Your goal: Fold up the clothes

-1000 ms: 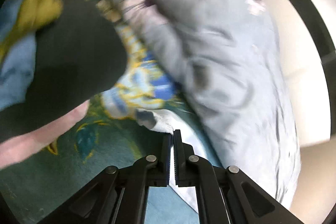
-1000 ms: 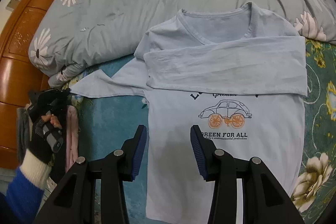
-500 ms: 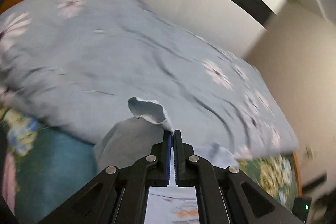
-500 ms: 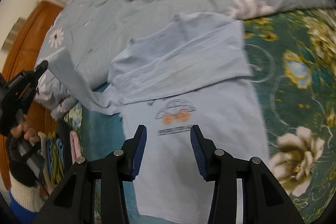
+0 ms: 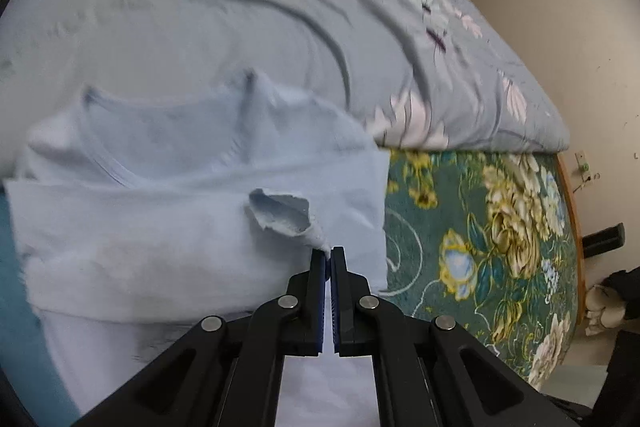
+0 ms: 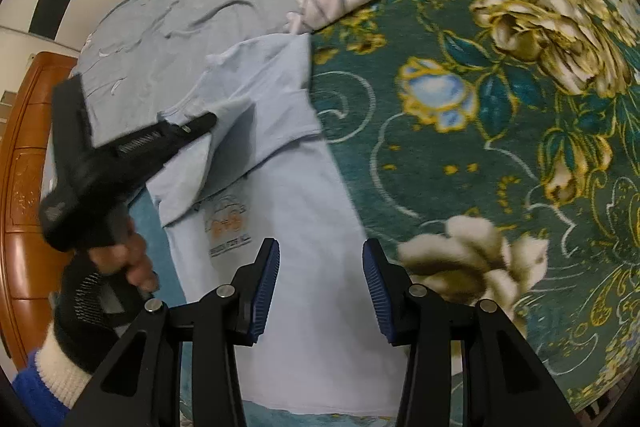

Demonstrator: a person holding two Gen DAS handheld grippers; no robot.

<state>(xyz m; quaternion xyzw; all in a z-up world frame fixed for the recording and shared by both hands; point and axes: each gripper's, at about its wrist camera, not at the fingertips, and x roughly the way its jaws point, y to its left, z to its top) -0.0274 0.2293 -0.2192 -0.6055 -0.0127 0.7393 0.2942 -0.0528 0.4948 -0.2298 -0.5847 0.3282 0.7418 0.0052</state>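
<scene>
Left wrist: left gripper [image 5: 328, 254] pinching sleeve cuff [image 5: 280, 213] | right gripper [image 6: 320, 291] spread, empty over shirt [image 6: 316, 227] | light, limp cotton; take hems or corners

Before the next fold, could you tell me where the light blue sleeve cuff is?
The light blue sleeve cuff is pinched in the left gripper, over the shirt's chest, below the collar.

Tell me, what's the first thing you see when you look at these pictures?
A pale blue shirt lies spread on a green flowery bedspread, in front of a grey daisy quilt. The left tool is pinching the shirt's sleeve cuff and holding it over the shirt's chest. The right tool hangs open above the shirt's lower part.
</scene>
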